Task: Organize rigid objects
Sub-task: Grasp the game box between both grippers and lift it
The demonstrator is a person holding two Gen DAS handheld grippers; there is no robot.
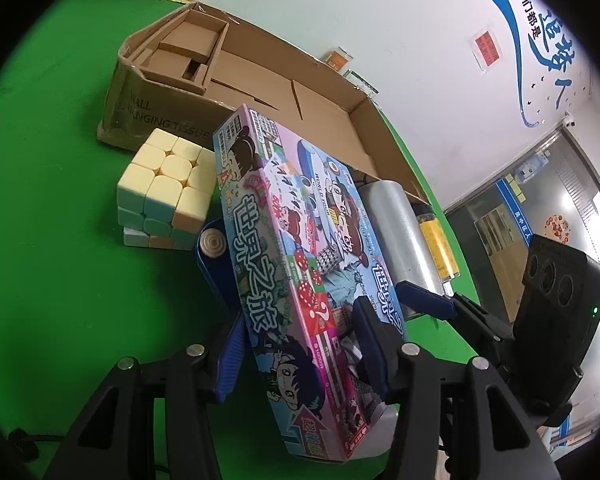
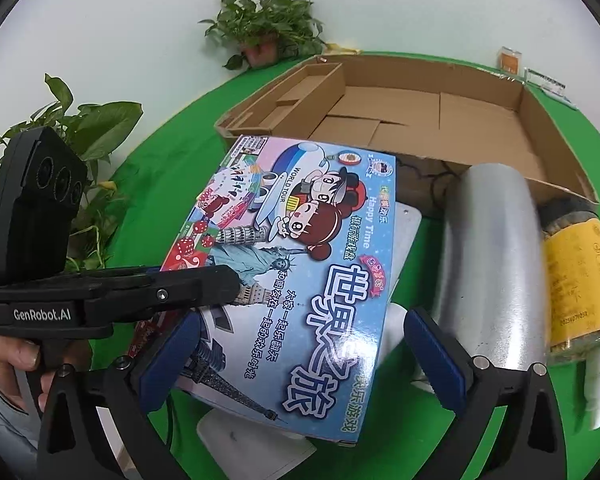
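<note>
The game box (image 1: 300, 264) is being held tilted off the green desk (image 1: 60, 280), near the desk's middle and just short of the near wall of the carton (image 1: 236, 80). The left gripper (image 1: 300, 344) is clamping the box across its thin sides, one blue pad on each side, probably so the long box can be carried edge-up and slid into the carton's open floor. The right gripper (image 2: 300, 364) is hanging spread around the box's near end, its pads not touching it as far as I can tell; it looks ready to steady the box or to take something else. A cube (image 1: 164, 192) is sitting on the desk just beside the box's left side. A silver cylinder (image 2: 488, 264) and a yellow-labelled jar (image 2: 580, 288) are lying together along the box's right side, towards the carton's near right corner, seemingly waiting their turn.
</note>
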